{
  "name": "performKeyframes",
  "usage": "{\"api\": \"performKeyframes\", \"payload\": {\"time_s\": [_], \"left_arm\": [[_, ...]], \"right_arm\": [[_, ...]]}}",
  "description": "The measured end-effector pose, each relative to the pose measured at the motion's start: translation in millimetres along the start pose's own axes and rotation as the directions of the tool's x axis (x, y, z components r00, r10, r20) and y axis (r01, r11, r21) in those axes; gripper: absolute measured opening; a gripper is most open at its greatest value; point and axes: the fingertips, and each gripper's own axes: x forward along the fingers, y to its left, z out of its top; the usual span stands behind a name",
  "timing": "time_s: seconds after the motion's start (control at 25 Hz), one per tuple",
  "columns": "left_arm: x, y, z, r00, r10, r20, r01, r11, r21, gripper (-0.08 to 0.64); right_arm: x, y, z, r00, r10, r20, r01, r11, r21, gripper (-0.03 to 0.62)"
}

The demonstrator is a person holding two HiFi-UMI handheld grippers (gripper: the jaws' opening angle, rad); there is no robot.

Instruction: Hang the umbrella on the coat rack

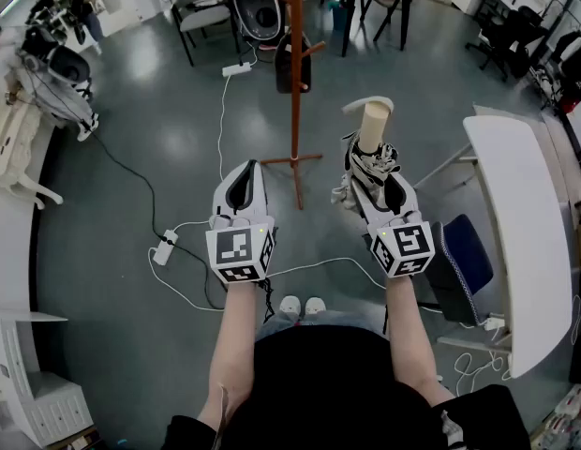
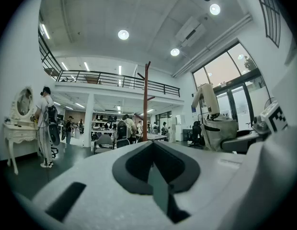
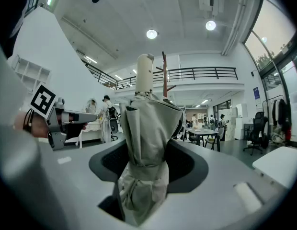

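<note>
Grey floor (image 1: 330, 111) between umbrella (image 1: 370, 162) and coat rack (image 1: 296, 82)

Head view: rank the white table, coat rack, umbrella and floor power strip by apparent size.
1. white table
2. coat rack, long but thin, top cut off by the frame
3. umbrella, enlarged by nearness to the camera
4. power strip

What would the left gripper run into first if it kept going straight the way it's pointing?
Probably the coat rack: in the left gripper view its pole stands almost dead ahead of the left gripper, and nothing nearer shows in that line. Depth is hard to judge.
</note>
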Motion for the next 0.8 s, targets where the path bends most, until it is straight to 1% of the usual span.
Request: {"api": "performKeyframes", "payload": {"time_s": [0.56,0.8], "left_arm": [[-1.9,-3.3,2.0,1.0,-0.008,-0.003,0.008,1.0,0.0,0.006],[-4.3,-2.6,-3.0,1.0,0.0,-0.015,0.0,1.0,-0.007,0.006]], "right_arm": [[-3.6,1.7,2.5,1.0,0.001,0.003,-0.001,1.0,0.009,0.242],[-7.2,2.2,3.7,0.999,0.024,0.03,-0.025,0.999,0.041,0.244]]}}
